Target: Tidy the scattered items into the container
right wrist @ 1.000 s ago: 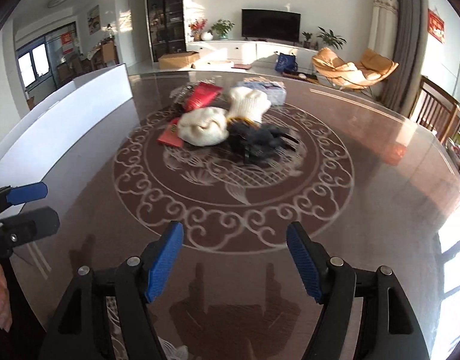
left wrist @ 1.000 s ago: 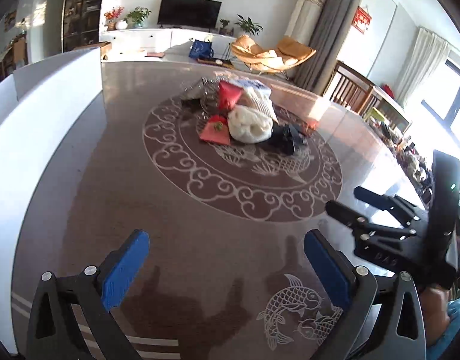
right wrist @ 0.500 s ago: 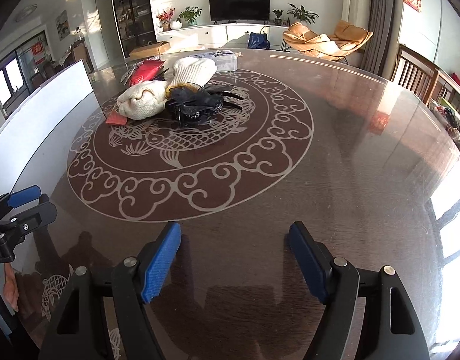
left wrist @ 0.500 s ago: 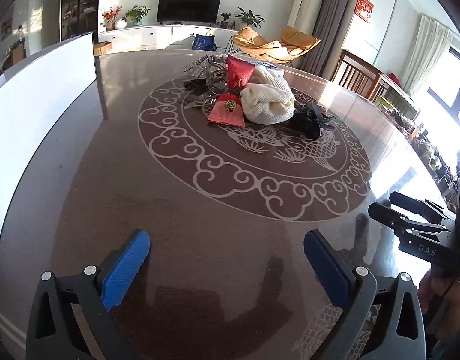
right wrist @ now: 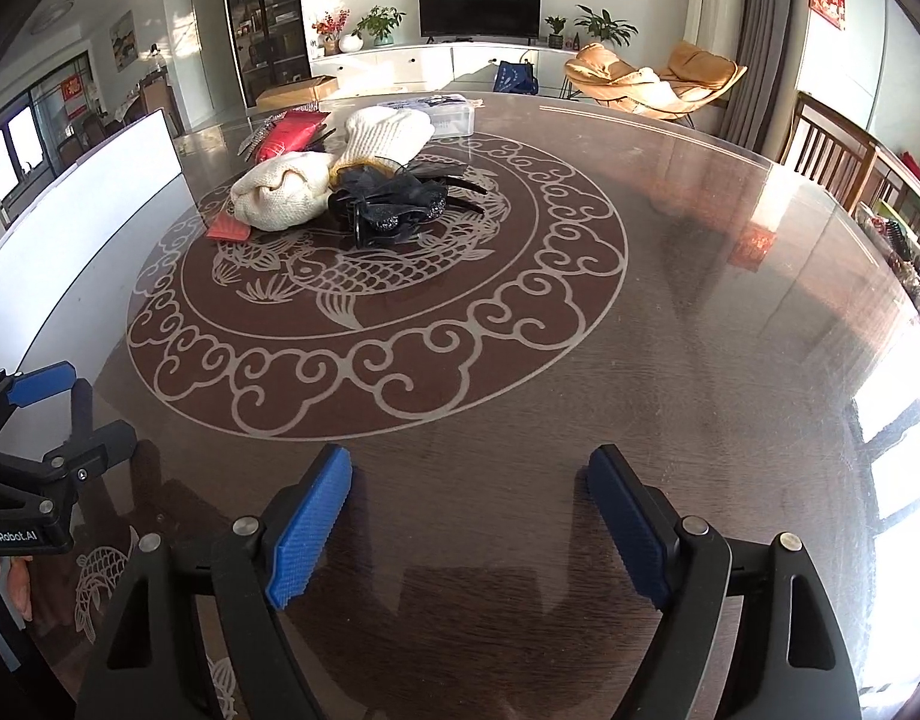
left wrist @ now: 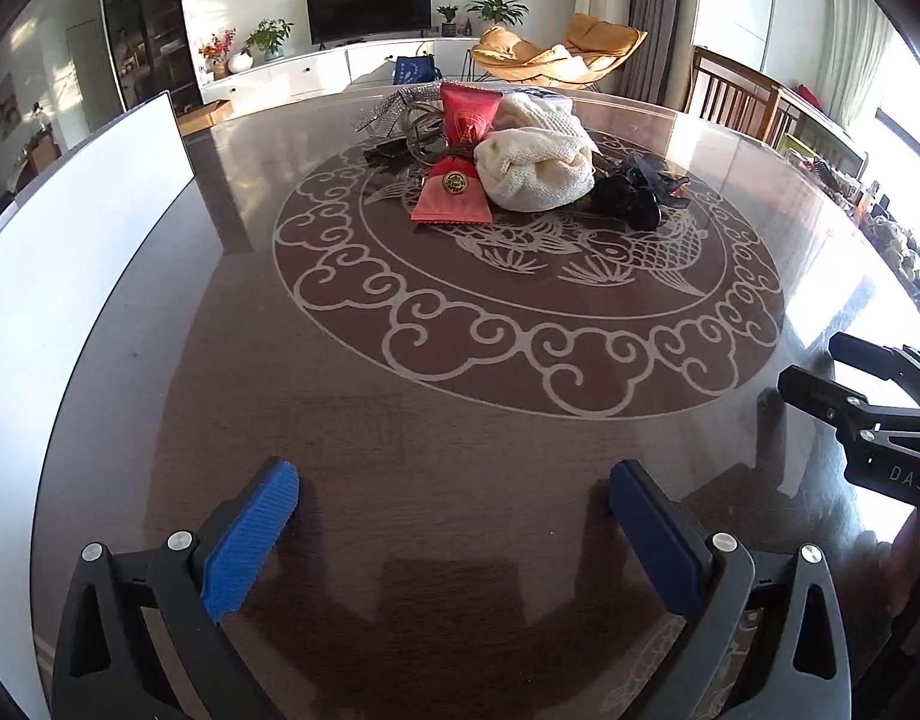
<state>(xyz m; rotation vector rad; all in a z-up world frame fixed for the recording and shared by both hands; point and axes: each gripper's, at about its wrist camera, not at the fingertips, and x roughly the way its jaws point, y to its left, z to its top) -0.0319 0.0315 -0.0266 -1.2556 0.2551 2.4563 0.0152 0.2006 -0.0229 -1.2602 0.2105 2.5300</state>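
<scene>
A clear plastic container [right wrist: 445, 111] is seen at the far side of the round table [right wrist: 700, 312], just behind the heap of scattered items; something dark and patterned shows through its wall, but what it holds cannot be made out. In the left wrist view it is almost wholly hidden behind the heap.

The heap is gathered near the middle of the table's carved medallion. A cream knitted bundle [left wrist: 535, 171] lies at its centre, with a second cream knitted piece [right wrist: 385, 132] behind it. A black hair clip with netting [right wrist: 400, 204] rests against the bundle on one side. A red sachet with a round emblem [left wrist: 451, 195] lies flat against the bundle on the other side, and a red packet [left wrist: 469, 117] stands behind it. A tangle of silvery metal pieces [left wrist: 409, 126] is seen beside the red packet.

The left gripper [left wrist: 454, 519] is held released above bare table, nothing between its blue pads. The right gripper [right wrist: 469, 519] is likewise released; its jaws have just been opening, with nothing between them. Both are well apart from the heap.

A white board [left wrist: 70, 228] stands along the table's left edge.
</scene>
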